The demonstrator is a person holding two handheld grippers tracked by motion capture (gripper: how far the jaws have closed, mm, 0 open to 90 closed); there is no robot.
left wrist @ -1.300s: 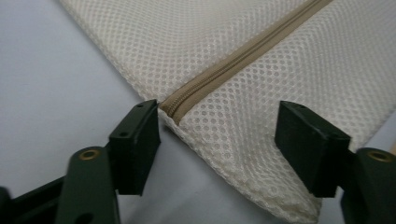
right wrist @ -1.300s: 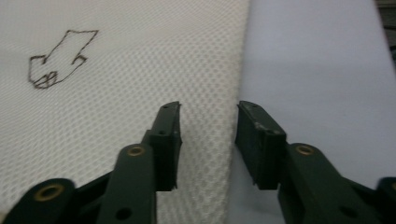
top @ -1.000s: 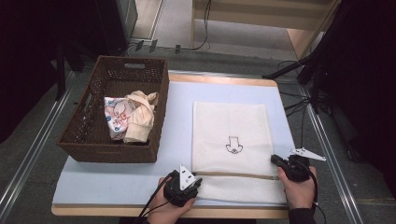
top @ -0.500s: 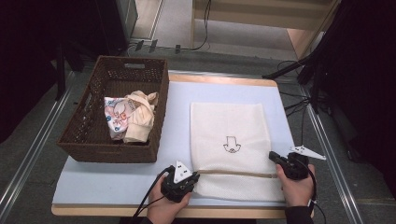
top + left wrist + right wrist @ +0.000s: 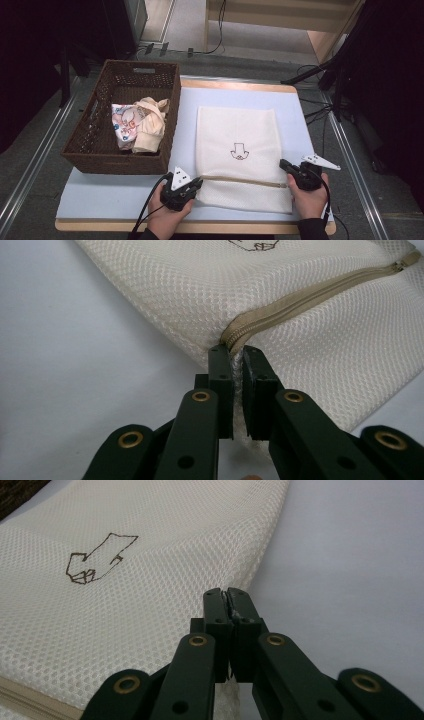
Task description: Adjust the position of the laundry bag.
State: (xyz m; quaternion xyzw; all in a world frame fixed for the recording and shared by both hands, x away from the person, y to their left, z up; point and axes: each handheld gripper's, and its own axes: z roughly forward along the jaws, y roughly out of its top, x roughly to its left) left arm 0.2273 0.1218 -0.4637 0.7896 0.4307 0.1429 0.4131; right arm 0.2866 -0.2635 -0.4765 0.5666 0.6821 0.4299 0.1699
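Gripping is basically sorted: left tongs [image 5: 237,357] are clamped on the mesh laundry bag [image 5: 239,145] right at the end of its zipper [image 5: 310,295], and right tongs [image 5: 228,600] are pinched shut on the bag's opposite side edge. The bag lies flat toward the near right part of the tabletop [image 5: 310,115], zipper closed as far as I can see, running across near the front edge. So my guess is that both holds are done, while the lifting, opening or shifting is all yet to come. A wicker basket [image 5: 100,145] sits at the left edge with bundled clothes [image 5: 140,125] inside, well apart from the bag. Nothing blocks the bag itself.
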